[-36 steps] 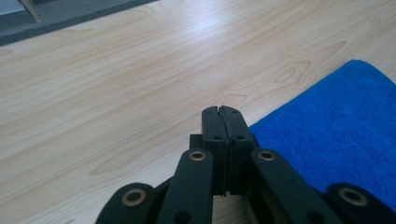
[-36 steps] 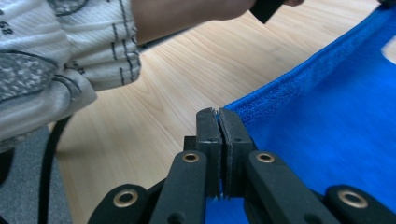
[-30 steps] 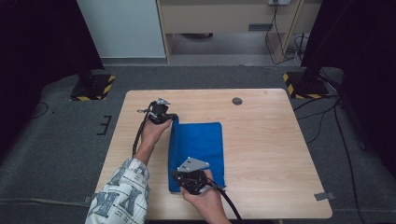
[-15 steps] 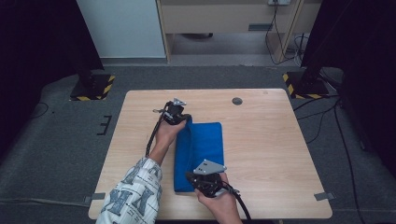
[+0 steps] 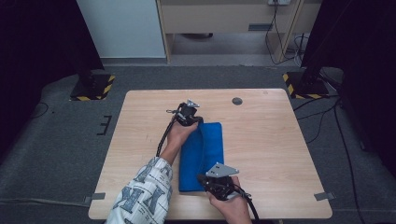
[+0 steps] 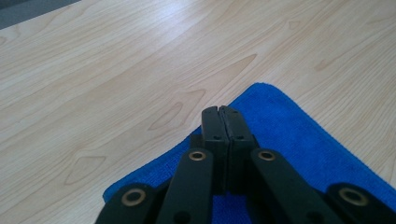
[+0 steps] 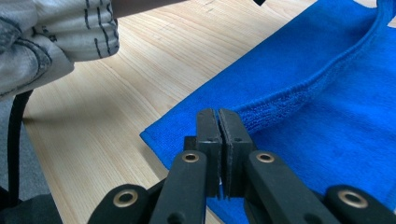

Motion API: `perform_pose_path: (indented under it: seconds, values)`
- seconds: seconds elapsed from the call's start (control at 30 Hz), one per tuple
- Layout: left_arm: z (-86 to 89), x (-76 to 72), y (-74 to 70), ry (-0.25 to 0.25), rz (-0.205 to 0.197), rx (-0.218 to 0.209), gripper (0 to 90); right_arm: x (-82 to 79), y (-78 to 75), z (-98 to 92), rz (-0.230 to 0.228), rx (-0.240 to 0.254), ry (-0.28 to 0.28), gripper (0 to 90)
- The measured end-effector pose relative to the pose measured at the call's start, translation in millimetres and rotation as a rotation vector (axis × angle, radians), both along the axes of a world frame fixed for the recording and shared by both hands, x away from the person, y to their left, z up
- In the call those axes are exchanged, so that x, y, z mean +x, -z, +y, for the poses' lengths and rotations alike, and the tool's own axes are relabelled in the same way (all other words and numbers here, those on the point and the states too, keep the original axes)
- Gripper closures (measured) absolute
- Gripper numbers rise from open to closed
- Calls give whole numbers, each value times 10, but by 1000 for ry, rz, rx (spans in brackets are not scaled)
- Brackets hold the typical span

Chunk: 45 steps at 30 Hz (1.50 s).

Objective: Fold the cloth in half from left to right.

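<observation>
- Your left gripper pinches the far corner of the blue microfibre cloth.
- Your right gripper pinches its near edge.
- The cloth's long axis runs between them.

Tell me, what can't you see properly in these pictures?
- High view: the blue cloth's left edge, under the left hand.
- Left gripper view: whether the left gripper pinches cloth; its shut jaws cover that spot.
- Right gripper view: same for the right gripper.
- High view: the small dark disc, too small to identify.
</observation>
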<state>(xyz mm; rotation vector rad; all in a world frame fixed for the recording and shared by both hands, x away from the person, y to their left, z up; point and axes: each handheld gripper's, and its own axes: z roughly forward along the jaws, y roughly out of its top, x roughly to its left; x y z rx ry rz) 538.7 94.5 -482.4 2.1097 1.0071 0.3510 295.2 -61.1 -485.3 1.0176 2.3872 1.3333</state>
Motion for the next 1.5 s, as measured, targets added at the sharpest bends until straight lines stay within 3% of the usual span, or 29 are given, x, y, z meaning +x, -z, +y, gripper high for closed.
perform_pose_path:
  seconds: [0.07, 0.23, 0.7, 0.83, 1.5]
  values:
    - [-50, -14, -14, 7, -8, 6, 894, -1, -15, -27, -5, -2, 3, 882]
    - [-122, 8, 33, 7, 14, 16, 894, -2, -3, -93, 1, -14, 11, 882]
    - [-249, 52, 121, -4, 18, -19, 893, -15, 111, -274, 19, -18, 41, 882]
    - [-296, 47, 157, 4, 24, -13, 893, -18, 148, -312, 29, -22, 47, 881]
    - [-388, 98, 228, 7, 38, -20, 891, 6, 200, -427, 46, -33, 63, 878]
